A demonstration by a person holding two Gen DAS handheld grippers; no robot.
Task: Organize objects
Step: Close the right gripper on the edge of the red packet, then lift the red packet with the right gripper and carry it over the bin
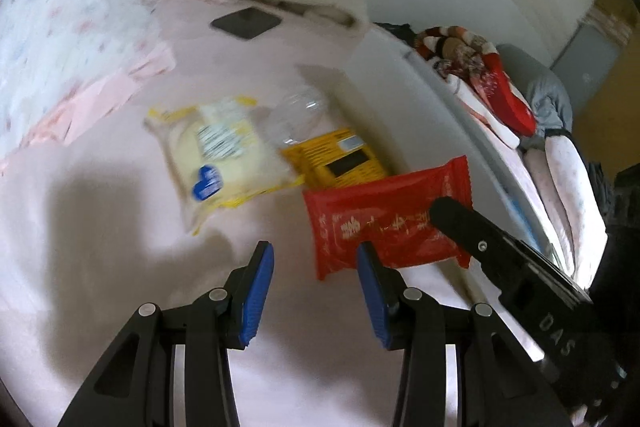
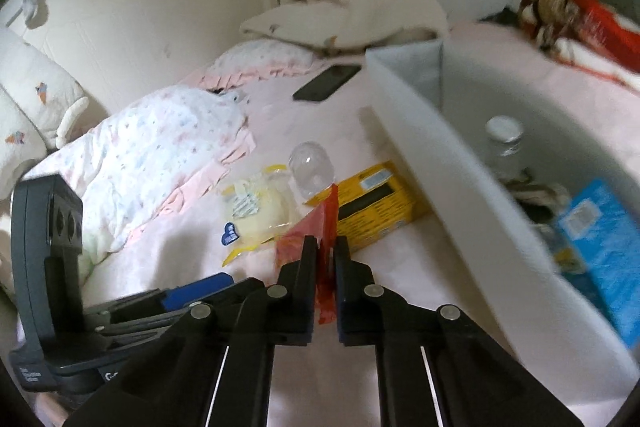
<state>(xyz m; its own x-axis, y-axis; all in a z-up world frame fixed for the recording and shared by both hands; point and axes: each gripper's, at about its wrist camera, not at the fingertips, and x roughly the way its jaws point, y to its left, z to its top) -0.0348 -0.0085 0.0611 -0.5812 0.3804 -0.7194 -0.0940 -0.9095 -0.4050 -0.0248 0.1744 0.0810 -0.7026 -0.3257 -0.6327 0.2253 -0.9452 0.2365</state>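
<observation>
While our right gripper has its jaws pinched together on the edge of the red packet, the packet stands edge-on between the pads and runs forward from them, so we see only a thin red strip in the right wrist view. From the left wrist view the same packet hangs broadside, just ahead of and to the right of our left gripper, whose blue pads stand apart with nothing between them — at their narrowest setting, as far as we can judge, yet holding nothing.

Just beyond the right jaws lies the yellow box, with the clear plastic dome touching its far-left corner and the pale yellow snack bag to the left. To the right of the jaws the white bin runs away from us; inside it we make out a capped bottle and a blue packet. Farther off lies a dark phone on the pink bedsheet.

The risks we see come from the grip itself: it is on the crimped edge only — a slick wrapper could slide out if we swing fast. We also judge that the dangling body could catch the bin's near wall on the way over, and dragging low might knock the dome off the box.
</observation>
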